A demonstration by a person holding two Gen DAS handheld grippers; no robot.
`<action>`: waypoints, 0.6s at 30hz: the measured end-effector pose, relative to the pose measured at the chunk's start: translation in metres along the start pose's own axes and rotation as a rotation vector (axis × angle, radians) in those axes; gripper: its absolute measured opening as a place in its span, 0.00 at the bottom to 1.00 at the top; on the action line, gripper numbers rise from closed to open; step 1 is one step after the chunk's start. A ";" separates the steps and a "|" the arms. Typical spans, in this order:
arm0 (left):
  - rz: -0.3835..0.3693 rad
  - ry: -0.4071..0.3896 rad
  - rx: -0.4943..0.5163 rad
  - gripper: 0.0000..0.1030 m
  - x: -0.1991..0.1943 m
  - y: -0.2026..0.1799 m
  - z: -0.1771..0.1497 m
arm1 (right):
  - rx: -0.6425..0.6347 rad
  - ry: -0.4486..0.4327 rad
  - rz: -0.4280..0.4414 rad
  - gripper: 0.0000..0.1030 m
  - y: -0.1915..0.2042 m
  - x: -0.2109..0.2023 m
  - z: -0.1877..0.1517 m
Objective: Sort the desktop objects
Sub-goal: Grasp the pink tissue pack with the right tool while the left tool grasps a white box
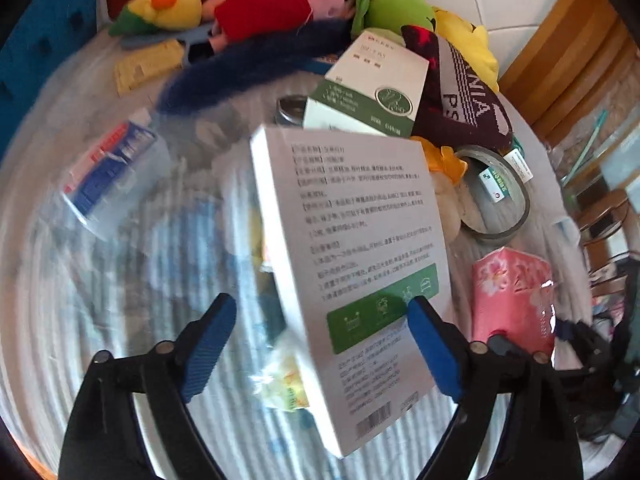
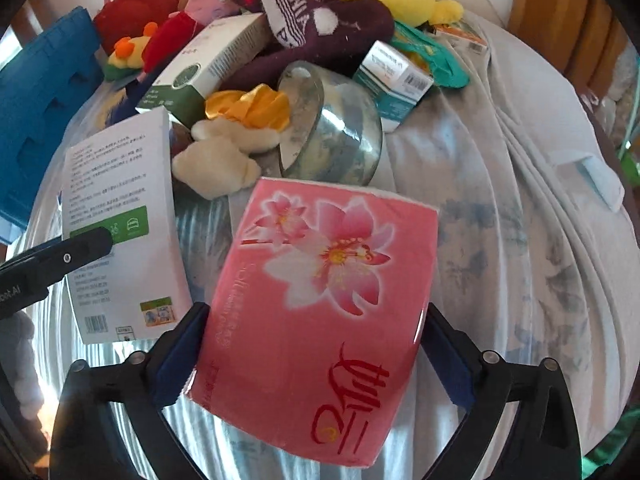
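Two items are in hand; our right gripper clamps the tissue pack; our left gripper gapes beside the box; next, place both clear of the tape roll.

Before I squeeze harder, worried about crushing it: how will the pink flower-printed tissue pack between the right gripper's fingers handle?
The pink flower-printed tissue pack probably gives under pressure; its corners look rounded. The glossy wrap may slip on the right gripper. It likely weighs little for its bulk.

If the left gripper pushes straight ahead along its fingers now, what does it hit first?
Most likely the white printed box, lying tilted between the open fingers of the left gripper. Whether the pads already touch it is unclear.
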State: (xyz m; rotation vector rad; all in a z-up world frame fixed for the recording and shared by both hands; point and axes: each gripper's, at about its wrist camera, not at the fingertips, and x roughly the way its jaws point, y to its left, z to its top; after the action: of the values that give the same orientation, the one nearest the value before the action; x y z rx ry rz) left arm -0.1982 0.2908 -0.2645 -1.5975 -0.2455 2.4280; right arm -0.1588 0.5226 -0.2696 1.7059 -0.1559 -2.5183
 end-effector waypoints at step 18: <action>0.037 -0.099 0.188 0.31 -0.031 -0.069 -0.015 | -0.001 -0.012 -0.028 0.98 -0.013 -0.008 -0.016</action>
State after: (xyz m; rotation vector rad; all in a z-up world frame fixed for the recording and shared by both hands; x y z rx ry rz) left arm -0.1663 0.3485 -0.2255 -1.4173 -0.0028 2.4779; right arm -0.1412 0.5357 -0.2704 1.7054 -0.1322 -2.5483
